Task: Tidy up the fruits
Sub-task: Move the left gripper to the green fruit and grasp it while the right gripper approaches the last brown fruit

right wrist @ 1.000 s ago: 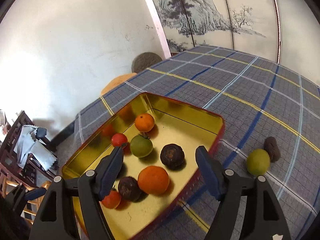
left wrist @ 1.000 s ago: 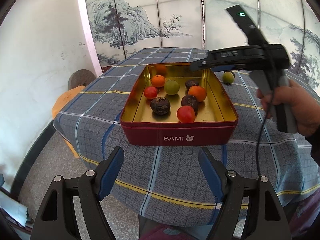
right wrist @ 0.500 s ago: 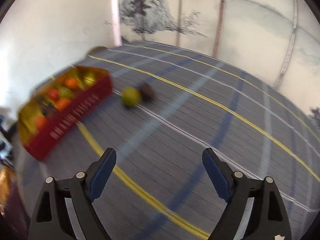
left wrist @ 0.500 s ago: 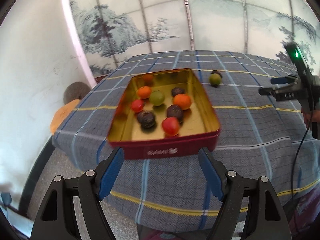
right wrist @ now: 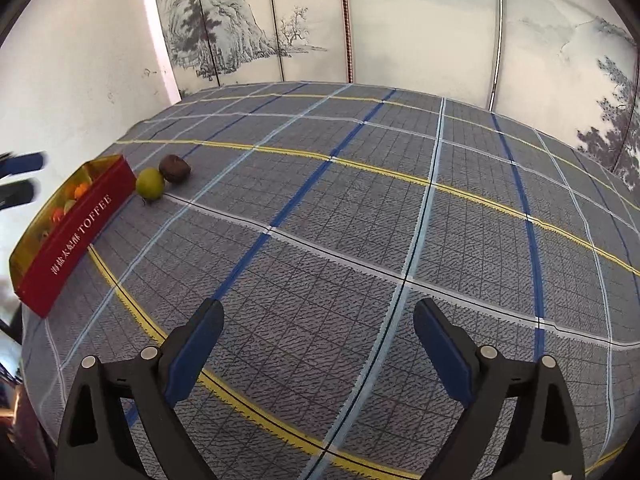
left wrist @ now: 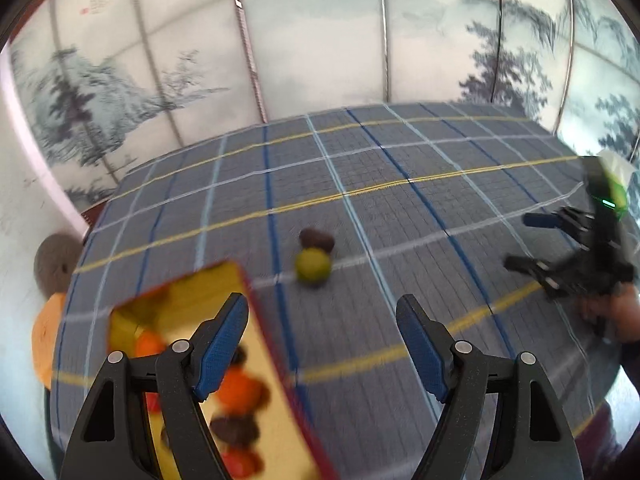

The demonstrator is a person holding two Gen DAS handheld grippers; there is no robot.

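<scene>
Left wrist view: left tongs (left wrist: 320, 334) spread, nothing between the blue pads. Frame is motion-blurred. The red tin (left wrist: 244, 380) sits at lower left, partly behind the left finger; its gold inside holds orange, red and dark fruits, outlines smeared. Just beyond the tin's far corner, on the checked cloth of the bench (left wrist: 400, 168), lie a green fruit (left wrist: 313, 265) and a dark brown fruit (left wrist: 317, 239), touching or nearly so, the brown one farther up the frame. At the right edge this view catches the right tongs (left wrist: 536, 242) from outside, held by a hand (left wrist: 624, 312), with a green light on the body above. The right wrist view cannot show that.

Right wrist view: sharp. Right tongs (right wrist: 319, 334) with jaws opening, wide apart, only bare cloth (right wrist: 360, 240) between them. The tin (right wrist: 76, 232) is at the left edge, side on, white lettering legible ("TOFFEE"), which the left view does not show. The green fruit (right wrist: 150, 184) lies just beside the tin's far end; the brown fruit (right wrist: 174, 168) touches it on the right. Both are well apart from the right tongs. A blurred dark and blue shape at far left edge, likely the left tongs; cannot tell its state from here.

Painted screen (right wrist: 400, 20) behind the bench in both views.
</scene>
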